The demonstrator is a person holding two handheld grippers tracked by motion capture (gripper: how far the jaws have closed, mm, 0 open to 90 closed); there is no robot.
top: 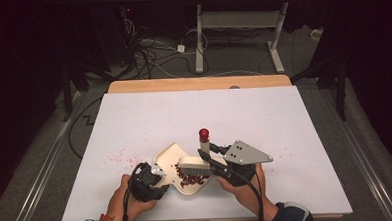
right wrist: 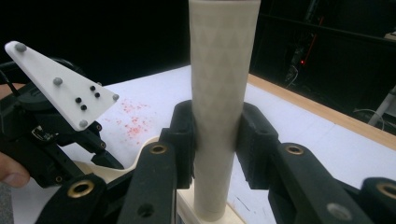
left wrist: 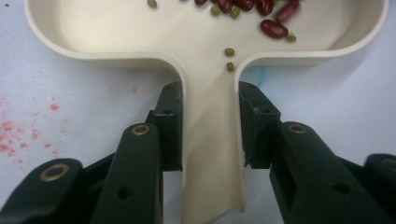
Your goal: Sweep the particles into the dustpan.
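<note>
The dustpan point(top: 171, 159) is cream plastic, wide and shallow with a narrow handle, and it lies on the white table point(top: 264, 122) near the front edge. The left gripper point(left wrist: 210, 133) clamps this handle from both sides. Red beans point(top: 192, 178) and a few small green ones lie inside the pan. The right gripper point(right wrist: 215, 135) is clenched on the pale handle of the brush point(top: 194, 164), whose head rests in the pan above the beans. Red crumbs point(top: 117, 156) are scattered left of the pan.
</note>
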